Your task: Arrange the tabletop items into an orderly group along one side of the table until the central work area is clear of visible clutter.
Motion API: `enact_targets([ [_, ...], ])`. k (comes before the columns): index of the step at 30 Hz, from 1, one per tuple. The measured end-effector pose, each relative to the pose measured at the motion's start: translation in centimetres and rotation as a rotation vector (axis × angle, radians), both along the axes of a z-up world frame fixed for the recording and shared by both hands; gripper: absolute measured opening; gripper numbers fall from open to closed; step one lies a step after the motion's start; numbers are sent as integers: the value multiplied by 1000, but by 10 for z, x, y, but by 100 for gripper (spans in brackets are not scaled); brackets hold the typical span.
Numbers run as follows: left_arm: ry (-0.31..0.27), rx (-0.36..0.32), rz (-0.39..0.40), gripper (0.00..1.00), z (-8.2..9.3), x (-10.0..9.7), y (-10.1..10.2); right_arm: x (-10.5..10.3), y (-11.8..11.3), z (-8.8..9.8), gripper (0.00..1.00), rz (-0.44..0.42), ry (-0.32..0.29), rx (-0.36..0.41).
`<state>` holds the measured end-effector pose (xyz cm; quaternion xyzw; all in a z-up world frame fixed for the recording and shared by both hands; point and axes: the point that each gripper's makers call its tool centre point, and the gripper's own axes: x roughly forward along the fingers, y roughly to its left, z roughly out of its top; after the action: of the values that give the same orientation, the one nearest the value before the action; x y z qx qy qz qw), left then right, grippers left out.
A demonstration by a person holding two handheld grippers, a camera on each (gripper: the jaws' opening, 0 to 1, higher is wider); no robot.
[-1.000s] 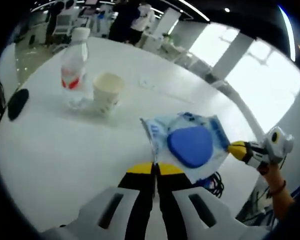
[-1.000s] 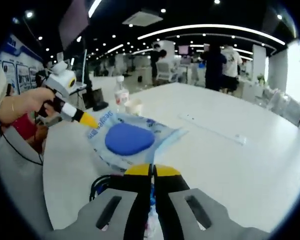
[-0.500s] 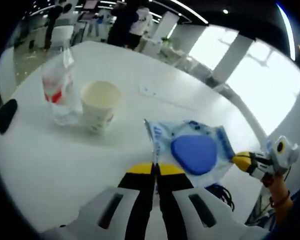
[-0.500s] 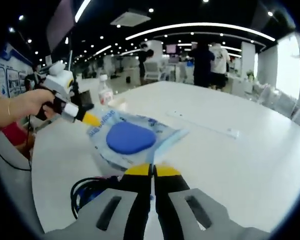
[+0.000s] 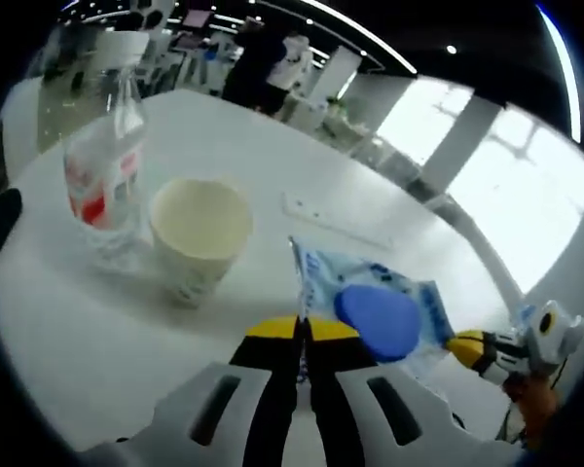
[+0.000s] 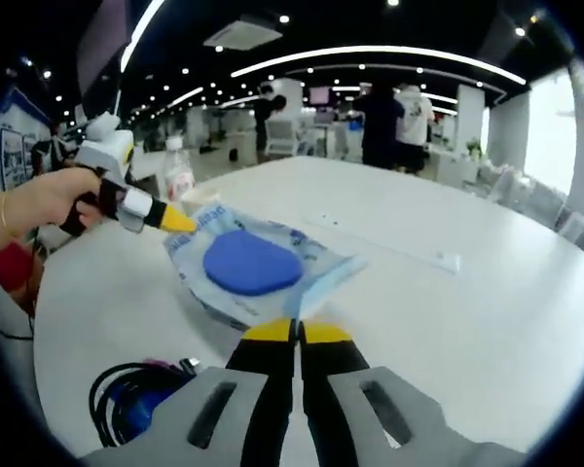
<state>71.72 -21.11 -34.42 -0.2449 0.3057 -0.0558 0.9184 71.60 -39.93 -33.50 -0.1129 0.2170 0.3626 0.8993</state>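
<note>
In our left gripper view we see a water bottle (image 5: 102, 165), then a paper cup (image 5: 199, 232) just beside it on the white table (image 5: 97, 341). Our left gripper (image 5: 301, 331) pinches one edge of a clear bag (image 5: 375, 311) with a blue pad inside. Our right gripper (image 6: 296, 332) pinches the bag's other edge, holding it above the table.

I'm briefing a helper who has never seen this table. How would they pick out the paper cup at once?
Start at the white round table, then find the clear water bottle with a red label. The paper cup stands right beside it, open and upright. It is the short, cream one, unlike the tall bottle or the flat blue packet held between both grippers.
</note>
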Motion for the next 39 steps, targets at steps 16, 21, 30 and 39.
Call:
enact_targets([
  [16, -15, 66, 33, 0, -29, 23, 7, 29, 5, -33, 1, -59, 21, 7],
  [21, -4, 95, 53, 0, -38, 25, 9, 33, 6, -43, 1, -72, 52, 33],
  [30, -8, 115, 93, 0, -41, 29, 15, 38, 8, -43, 1, -110, 89, 115],
  [39, -29, 146, 97, 2, -40, 31, 18, 33, 9, -53, 4, -65, 44, -35],
])
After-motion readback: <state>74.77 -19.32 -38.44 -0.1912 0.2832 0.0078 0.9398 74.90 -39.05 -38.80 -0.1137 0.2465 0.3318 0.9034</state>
